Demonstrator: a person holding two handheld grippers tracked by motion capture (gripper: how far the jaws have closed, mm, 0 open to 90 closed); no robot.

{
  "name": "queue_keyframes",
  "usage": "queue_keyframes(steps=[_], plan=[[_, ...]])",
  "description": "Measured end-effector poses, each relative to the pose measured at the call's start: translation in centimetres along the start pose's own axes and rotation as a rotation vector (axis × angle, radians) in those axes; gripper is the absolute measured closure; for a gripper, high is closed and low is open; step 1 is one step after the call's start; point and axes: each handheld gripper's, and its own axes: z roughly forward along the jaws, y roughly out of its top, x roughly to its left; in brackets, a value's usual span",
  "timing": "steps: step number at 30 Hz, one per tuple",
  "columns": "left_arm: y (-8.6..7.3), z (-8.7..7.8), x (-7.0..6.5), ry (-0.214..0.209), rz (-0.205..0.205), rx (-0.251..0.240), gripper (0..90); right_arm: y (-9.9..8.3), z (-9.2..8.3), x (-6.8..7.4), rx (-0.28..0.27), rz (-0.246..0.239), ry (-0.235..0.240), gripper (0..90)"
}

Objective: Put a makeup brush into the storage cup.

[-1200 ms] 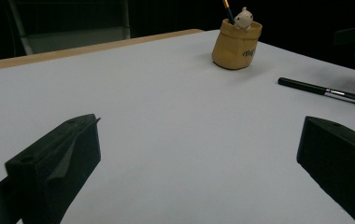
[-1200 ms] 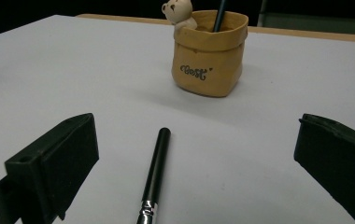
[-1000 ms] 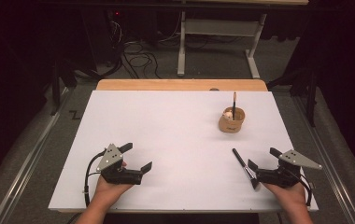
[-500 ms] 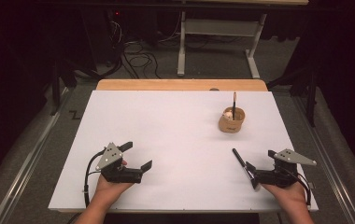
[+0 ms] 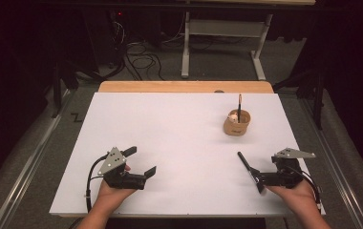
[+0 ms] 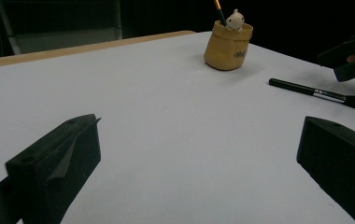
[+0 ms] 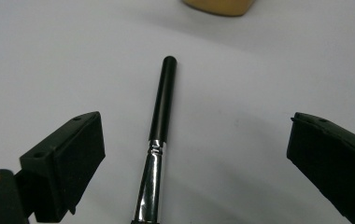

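A black makeup brush (image 5: 246, 169) with a silver ferrule lies flat on the white table top (image 5: 179, 129), near the front right. My right gripper (image 5: 261, 181) hovers over its bristle end. In the right gripper view the brush (image 7: 161, 112) runs up between the jaws of the right gripper (image 7: 196, 154), which have just been closing a little but stand wide and clear of it. A tan sack-shaped holder (image 5: 237, 123) with a pencil and a small white figure stands farther back. My left gripper (image 5: 141, 161) rests open at the front left, nothing between its jaws.
The left gripper view looks across bare table to the holder (image 6: 227, 44), the brush (image 6: 315, 92) and the other gripper (image 6: 353, 56). A wooden strip (image 5: 184, 86) borders the far edge. Beyond it are cables and a table frame (image 5: 218, 38) on the floor.
My right gripper has crept a little left, and the brush's bristle end is now between its jaws. The left gripper has stayed put.
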Motion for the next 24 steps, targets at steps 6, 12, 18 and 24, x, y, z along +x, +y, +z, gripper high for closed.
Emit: queue_keyframes(steps=[6, 12, 18, 24], plan=[[0.0, -0.1, -0.2, -0.005, -0.005, -0.006, 0.5, 0.5, 0.5, 0.4, 0.098, -0.023, 0.004, 9.8], [0.1, 0.0, -0.2, -0.006, -0.002, -0.004, 0.5, 1.2, 0.5, 1.0, 0.175, -0.052, 0.019, 14.3], [0.1, 0.1, -0.2, -0.004, -0.002, 0.001, 0.5, 1.8, 0.8, 1.5, 0.259, -0.091, 0.025, 17.2], [0.1, 0.1, -0.2, -0.005, -0.007, 0.000, 0.5, 2.5, 1.1, 1.4, 0.304, -0.075, 0.023, 25.9]])
